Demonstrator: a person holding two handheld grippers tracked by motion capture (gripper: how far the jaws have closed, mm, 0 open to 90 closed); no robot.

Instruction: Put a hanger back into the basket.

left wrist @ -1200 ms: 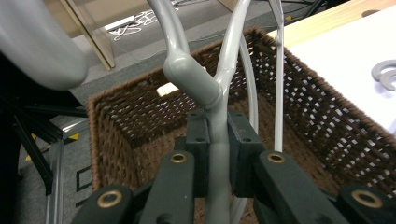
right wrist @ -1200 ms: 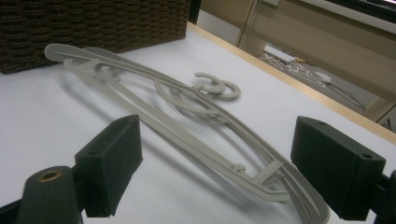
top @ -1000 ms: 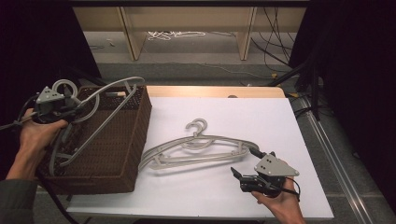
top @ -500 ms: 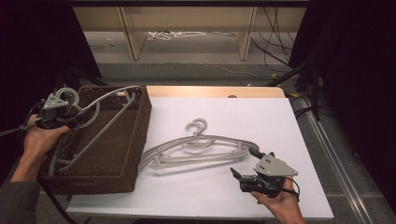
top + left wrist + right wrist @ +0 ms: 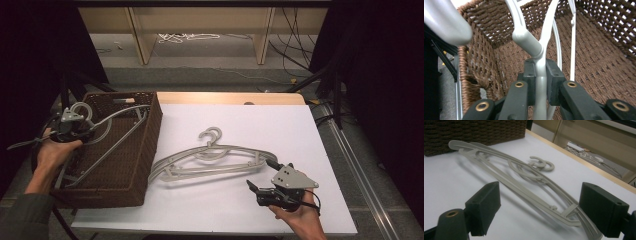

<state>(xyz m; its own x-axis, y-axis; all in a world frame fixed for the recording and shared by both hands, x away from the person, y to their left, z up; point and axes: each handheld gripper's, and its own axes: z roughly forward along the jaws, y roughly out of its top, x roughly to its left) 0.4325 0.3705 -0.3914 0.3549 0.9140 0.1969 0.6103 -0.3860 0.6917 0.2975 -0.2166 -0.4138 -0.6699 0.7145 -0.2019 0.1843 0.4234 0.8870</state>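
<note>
One grey hanger [image 5: 540,62] clamped in left tool [image 5: 540,82], inside basket [image 5: 604,55].

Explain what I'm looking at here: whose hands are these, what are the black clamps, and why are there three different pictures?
A person holds a hand-held two-jaw clamp in each hand. The high view looks down on a white table; the other two come from cameras riding on each clamp. The left gripper is shut on a grey hanger over a brown wicker basket. The right gripper stands open by two more hangers lying stacked on the table.
</note>
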